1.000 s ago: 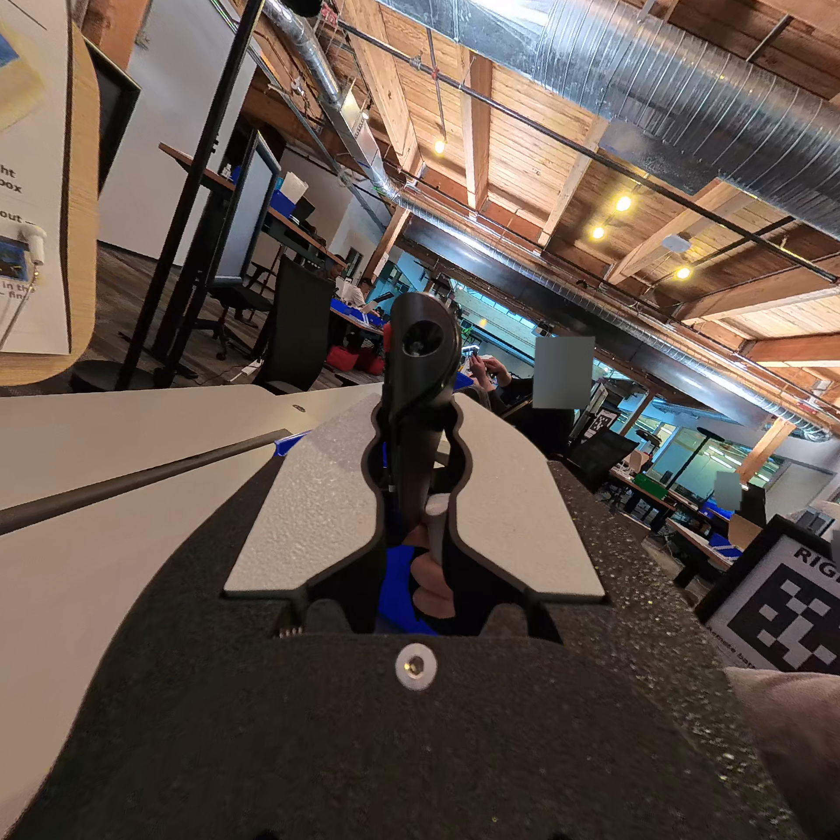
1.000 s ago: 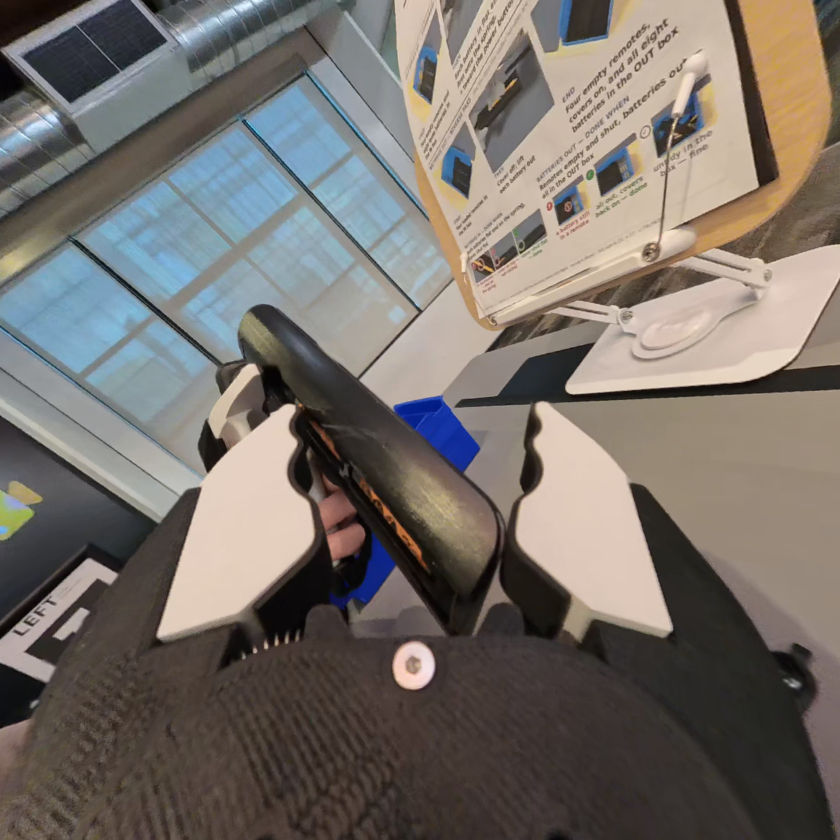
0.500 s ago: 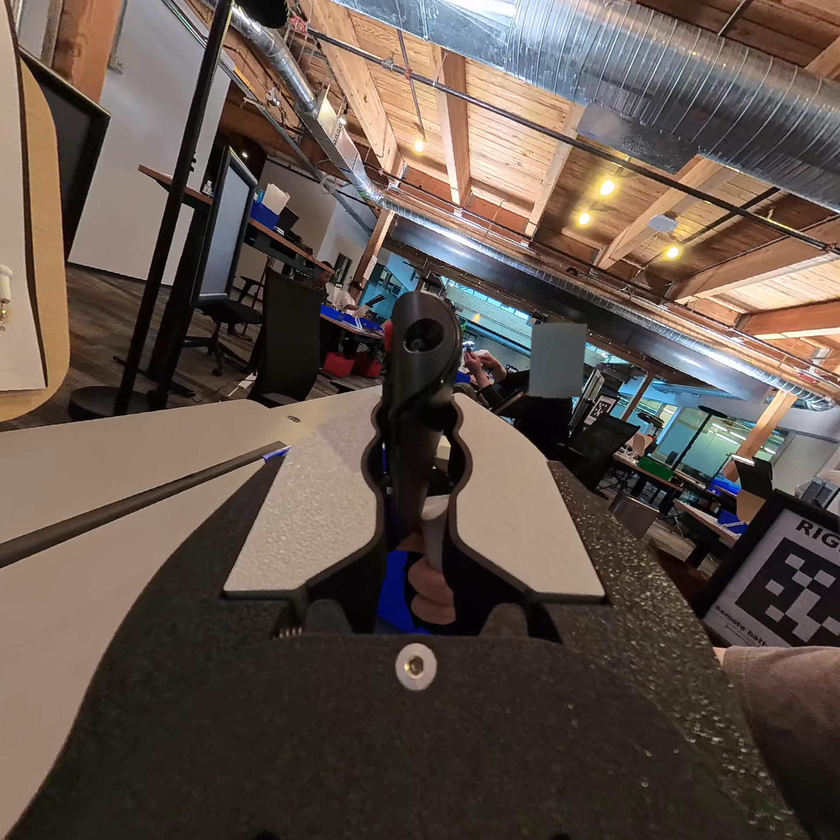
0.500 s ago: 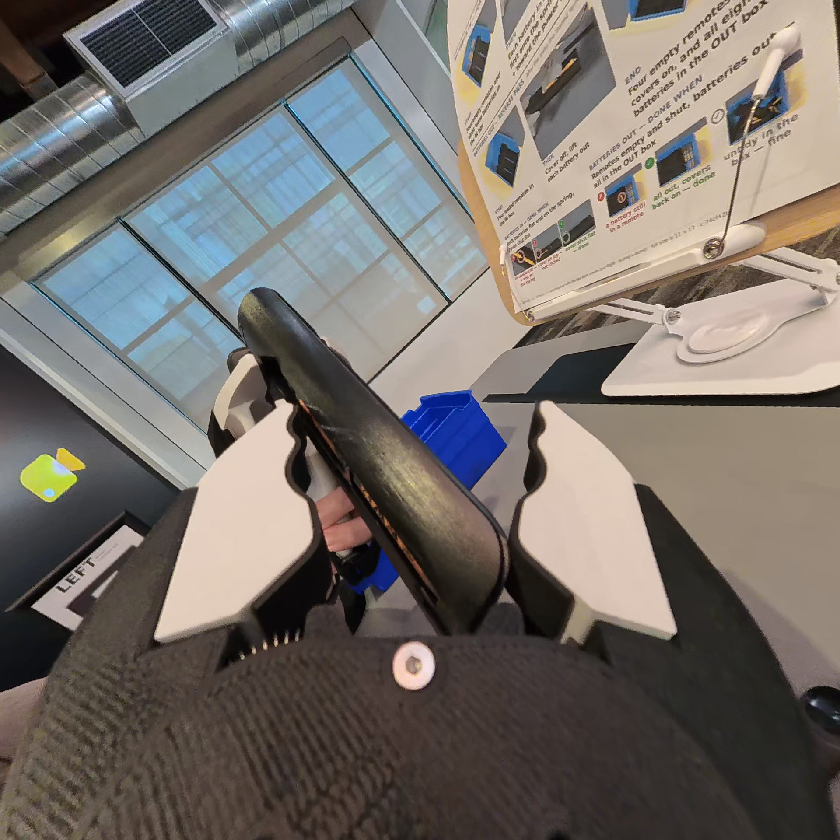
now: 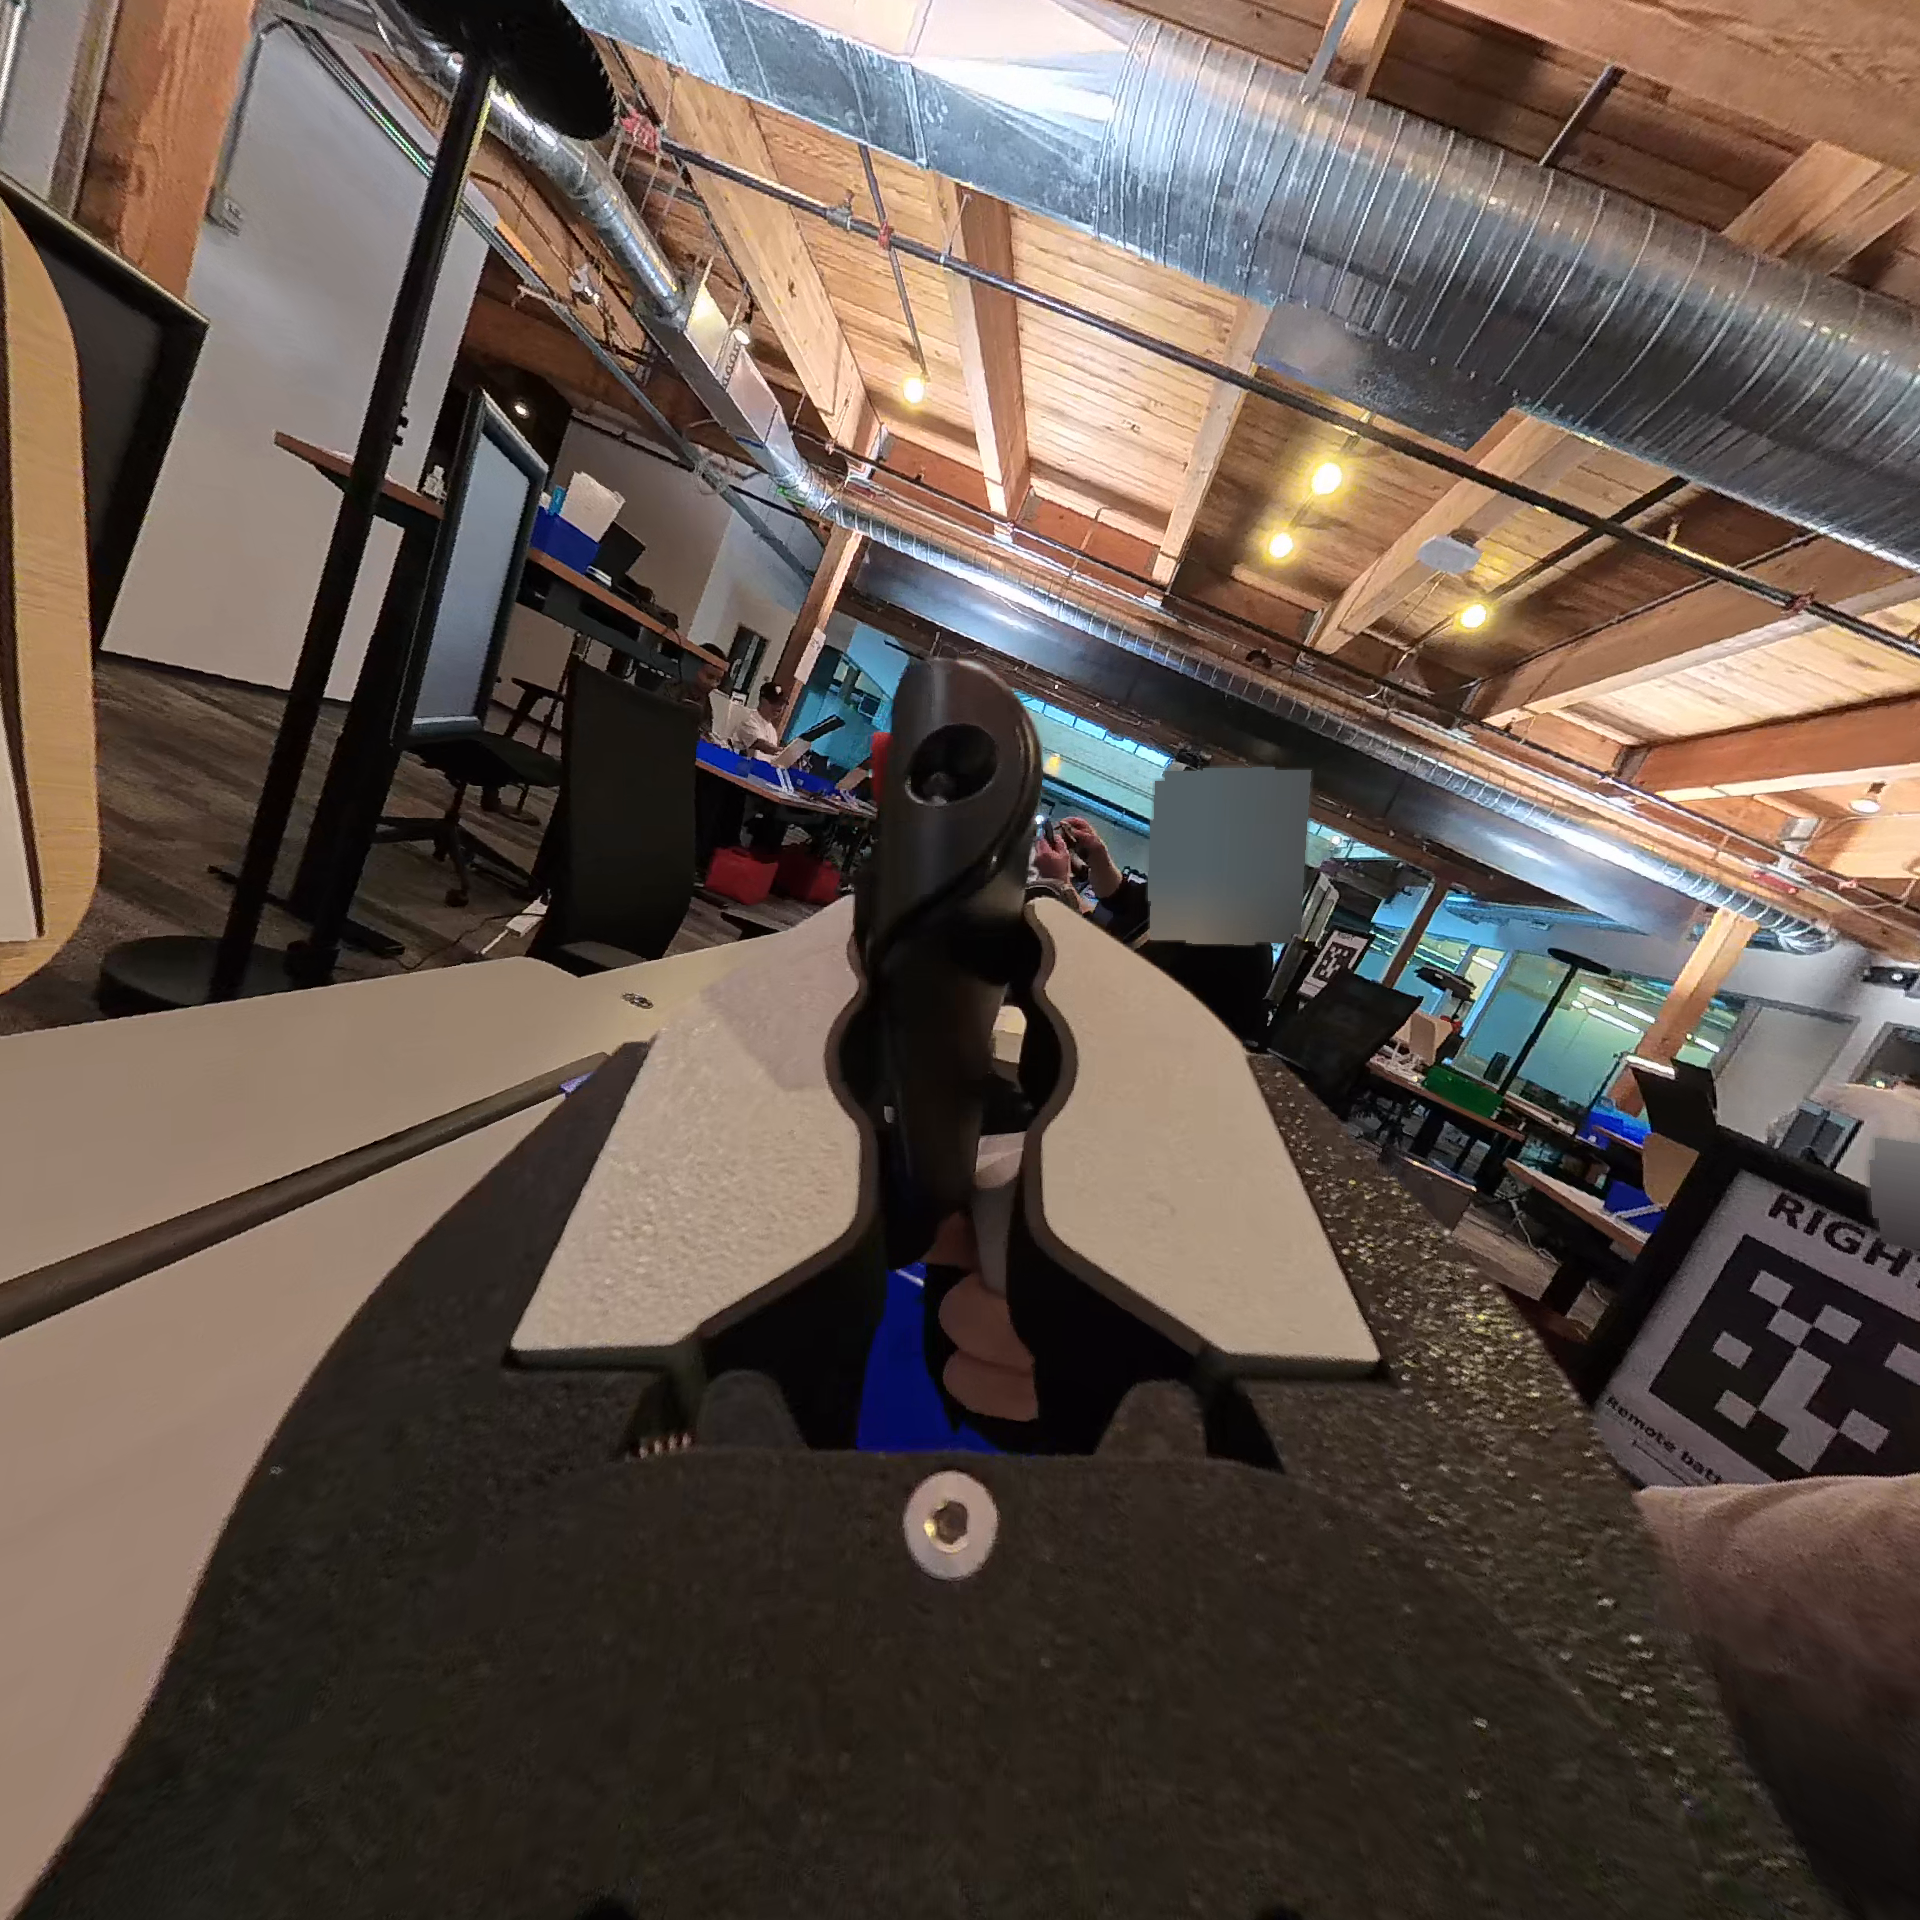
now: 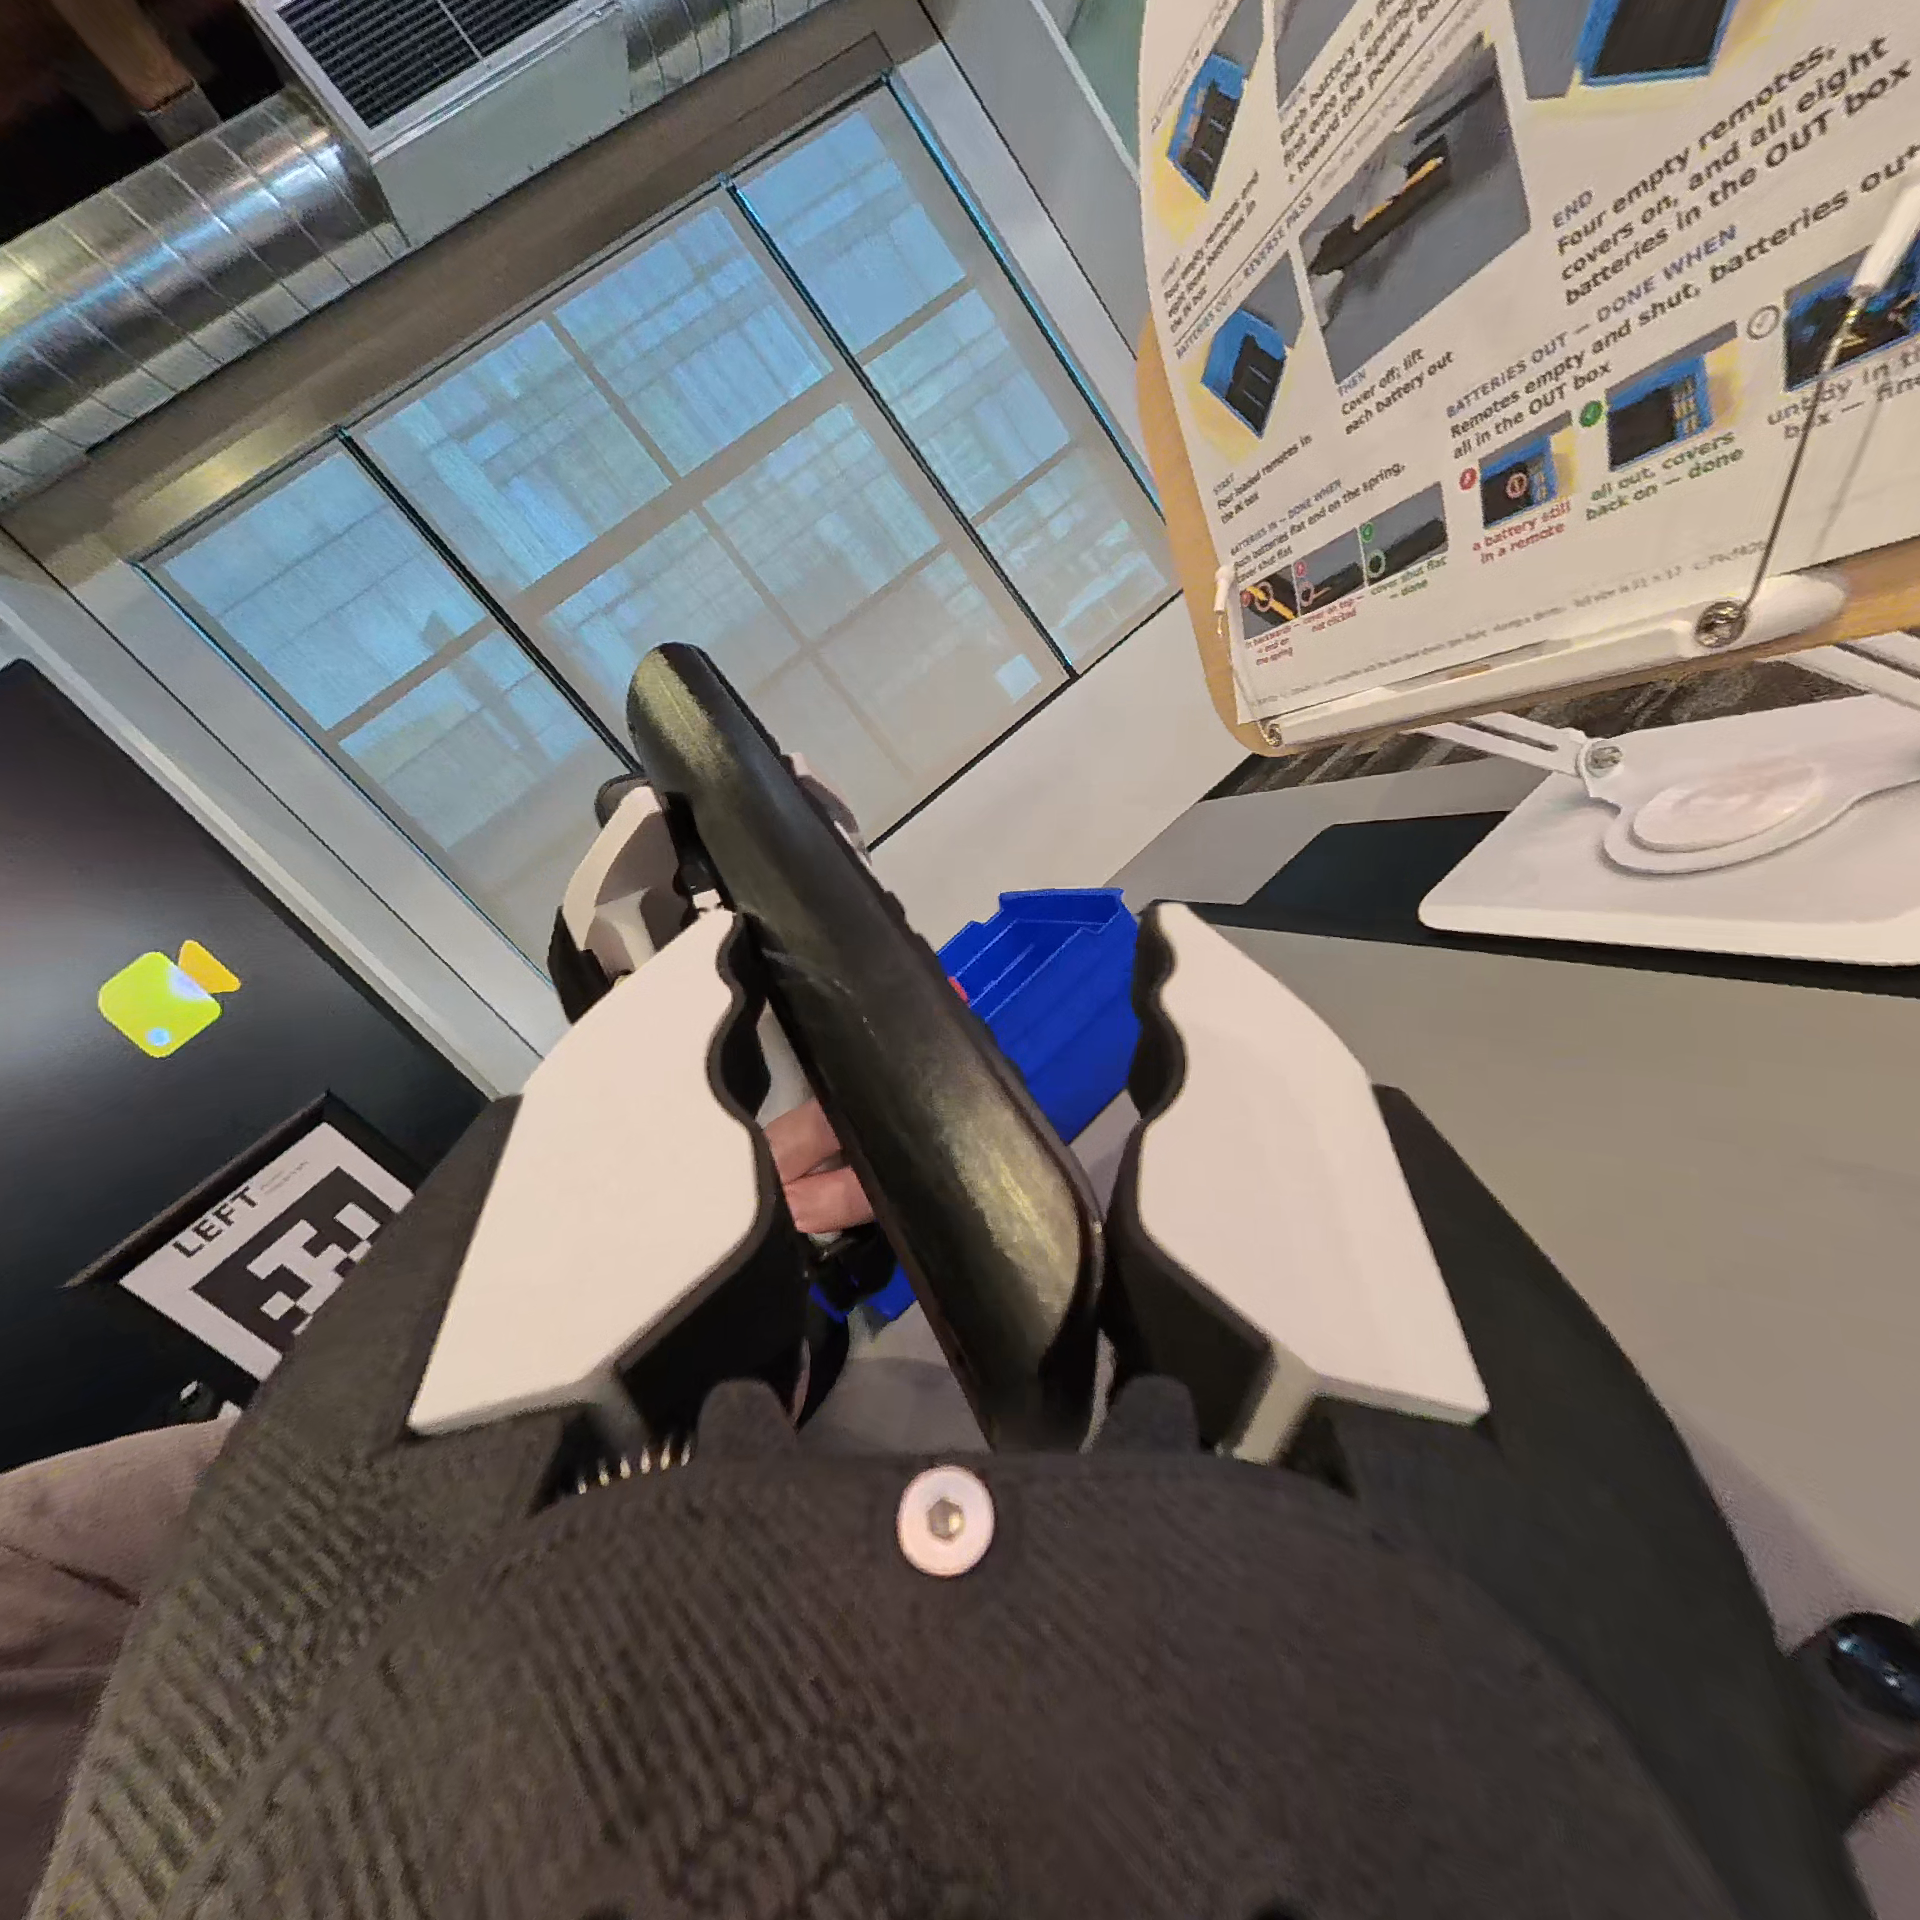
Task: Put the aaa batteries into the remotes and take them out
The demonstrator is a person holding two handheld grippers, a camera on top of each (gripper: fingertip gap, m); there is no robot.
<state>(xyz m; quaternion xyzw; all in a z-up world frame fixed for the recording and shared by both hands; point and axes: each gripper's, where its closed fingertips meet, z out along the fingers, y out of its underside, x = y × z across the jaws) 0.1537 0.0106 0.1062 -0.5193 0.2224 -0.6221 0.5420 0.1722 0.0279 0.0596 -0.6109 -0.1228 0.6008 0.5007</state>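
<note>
Black remote (image 6: 904, 1049), scuffed glossy back, tilted, clamped edge-on in left tongs (image 5: 943, 997)

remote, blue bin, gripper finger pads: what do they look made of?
Remote: looks like hard black plastic, semi-gloss; dull sheen and fine scuff lines along its back.
Blue bin: likely moulded plastic, smooth, uniform saturated colour, thin ribbed rim.
Right gripper finger pads: white, matte, possibly 3D-printed plastic; the left gripper pads show a grainy surface.

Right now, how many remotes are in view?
1: the black remote, clamped in the left gripper and slanting between the fingers of the right gripper. Others may sit hidden in the blue bin.
</note>
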